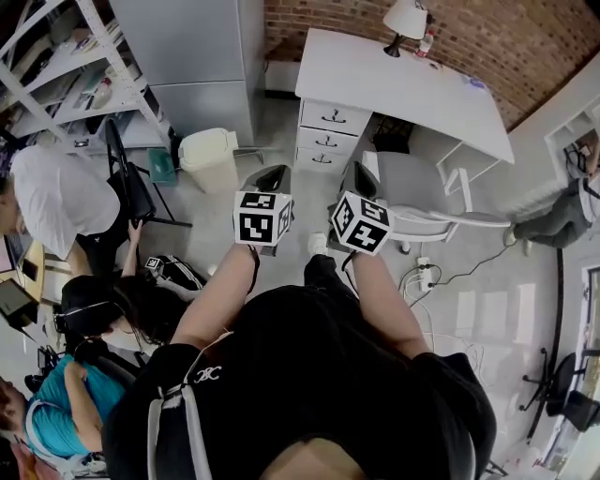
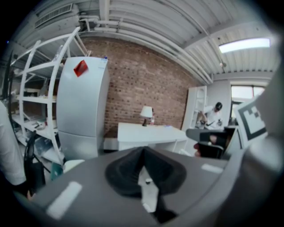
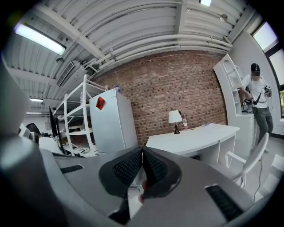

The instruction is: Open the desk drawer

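Note:
A white desk (image 1: 403, 80) stands against the brick wall, a few steps ahead of me. Its stack of three drawers (image 1: 325, 139) with dark handles is at its left end, all closed. My left gripper (image 1: 272, 176) and right gripper (image 1: 360, 178) are held side by side at waist height, well short of the desk, over the floor. The left gripper (image 2: 143, 150) has its dark pads pressed together with nothing between them. The right gripper (image 3: 142, 150) is likewise shut and empty. The desk (image 3: 195, 135) shows beyond the jaws in both gripper views.
A white chair (image 1: 412, 192) stands at the desk, right of the drawers. A waste bin (image 1: 211, 159) and a white fridge (image 1: 187, 56) are to the left, beside shelving (image 1: 66, 66). A lamp (image 1: 405, 21) sits on the desk. People (image 1: 56, 197) are at the left, another person (image 1: 562, 211) at the right.

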Demonstrator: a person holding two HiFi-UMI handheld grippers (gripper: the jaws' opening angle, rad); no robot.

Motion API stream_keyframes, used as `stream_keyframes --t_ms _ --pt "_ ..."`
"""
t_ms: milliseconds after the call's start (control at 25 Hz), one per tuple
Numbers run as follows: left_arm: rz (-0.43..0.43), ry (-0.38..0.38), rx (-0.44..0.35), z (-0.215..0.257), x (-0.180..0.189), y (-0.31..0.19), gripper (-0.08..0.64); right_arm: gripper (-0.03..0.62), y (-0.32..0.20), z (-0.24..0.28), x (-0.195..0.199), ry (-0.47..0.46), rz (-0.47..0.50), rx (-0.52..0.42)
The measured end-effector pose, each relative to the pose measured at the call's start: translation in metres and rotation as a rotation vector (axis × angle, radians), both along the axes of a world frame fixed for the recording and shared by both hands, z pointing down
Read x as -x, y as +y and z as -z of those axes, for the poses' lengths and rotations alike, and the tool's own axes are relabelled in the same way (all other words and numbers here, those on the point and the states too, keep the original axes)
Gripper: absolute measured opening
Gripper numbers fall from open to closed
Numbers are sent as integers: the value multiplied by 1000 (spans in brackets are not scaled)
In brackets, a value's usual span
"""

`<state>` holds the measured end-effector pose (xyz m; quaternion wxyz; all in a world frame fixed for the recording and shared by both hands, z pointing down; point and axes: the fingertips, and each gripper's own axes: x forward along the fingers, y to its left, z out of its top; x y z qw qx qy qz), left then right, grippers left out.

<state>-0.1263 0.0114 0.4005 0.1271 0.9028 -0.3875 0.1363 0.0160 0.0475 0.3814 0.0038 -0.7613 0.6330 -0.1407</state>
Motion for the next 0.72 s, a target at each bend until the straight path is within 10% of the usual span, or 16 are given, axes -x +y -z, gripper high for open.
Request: stream_keyframes --t_ms 720 --pt "90 -57 83 -21 -126 -207 -1 -5 -221 -41 -132 53 127 159"
